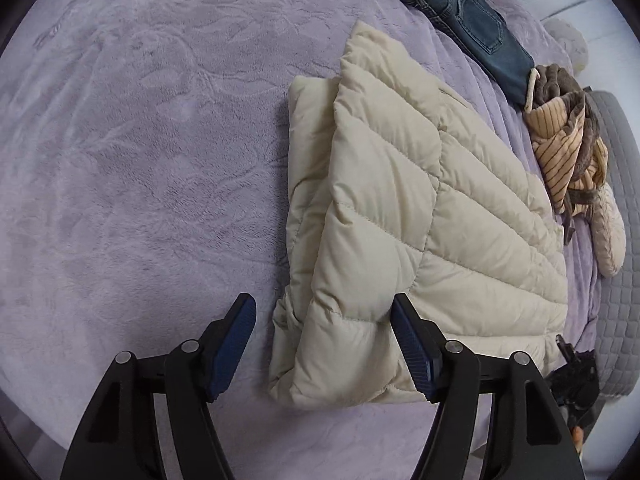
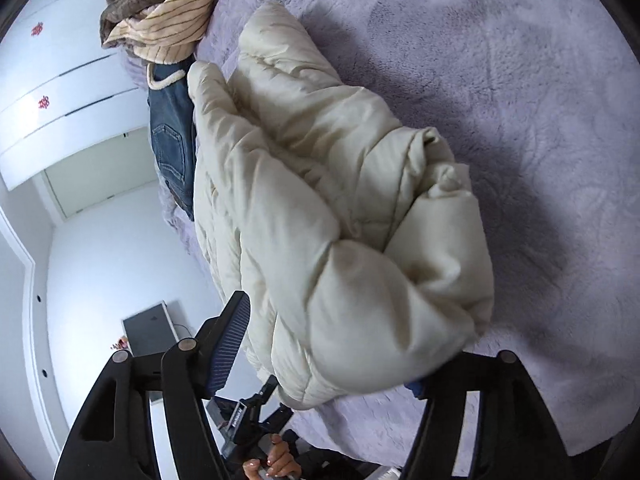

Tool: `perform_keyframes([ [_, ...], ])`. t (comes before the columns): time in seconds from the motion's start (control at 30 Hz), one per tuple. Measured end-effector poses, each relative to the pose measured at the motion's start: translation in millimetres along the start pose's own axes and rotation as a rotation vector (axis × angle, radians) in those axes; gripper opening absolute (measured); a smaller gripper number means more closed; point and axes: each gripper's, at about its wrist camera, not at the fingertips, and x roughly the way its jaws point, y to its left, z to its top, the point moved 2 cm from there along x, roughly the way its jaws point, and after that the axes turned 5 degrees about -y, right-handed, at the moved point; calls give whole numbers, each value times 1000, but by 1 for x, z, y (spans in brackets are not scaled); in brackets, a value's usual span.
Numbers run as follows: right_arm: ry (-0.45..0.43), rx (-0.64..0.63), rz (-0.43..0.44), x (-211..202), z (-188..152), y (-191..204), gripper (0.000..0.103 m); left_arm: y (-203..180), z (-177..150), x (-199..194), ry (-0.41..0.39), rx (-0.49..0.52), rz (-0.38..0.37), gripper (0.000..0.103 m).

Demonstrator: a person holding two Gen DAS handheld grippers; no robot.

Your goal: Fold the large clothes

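A cream quilted puffer jacket (image 1: pixel 420 220) lies folded on the lilac bedspread (image 1: pixel 140 160). My left gripper (image 1: pixel 324 320) is open, its fingers astride the jacket's near folded corner, just above it. In the right wrist view the same jacket (image 2: pixel 320 220) bulges up between the fingers of my right gripper (image 2: pixel 332 344). That gripper is open, its left finger (image 2: pixel 228 340) clear and its right finger hidden under the jacket's edge. The other gripper and the hand holding it (image 2: pixel 264 440) show below.
Folded blue jeans (image 1: pixel 468 20) lie at the far edge of the bed. A heap of striped tan and brown clothes (image 1: pixel 568 148) lies to the right of the jacket. A grey quilted mattress edge (image 1: pixel 624 240) is at the far right. White wardrobe doors (image 2: pixel 60 92) stand beyond the bed.
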Motion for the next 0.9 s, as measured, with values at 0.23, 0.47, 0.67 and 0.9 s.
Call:
perform_keyframes([
  [0.23, 78, -194, -137, -10, -7, 32, 73, -16, 6, -24, -43, 90, 61, 82],
  [0.47, 221, -475, -243, 2, -49, 64, 78, -29, 12, -27, -87, 127, 101, 103],
  [0.67, 294, -691, -326, 24, -94, 95, 82, -28, 14, -26, -89, 119, 118, 103],
  [0.9, 283, -903, -411, 35, -127, 121, 88, -21, 20, -26, -90, 105, 111, 103],
])
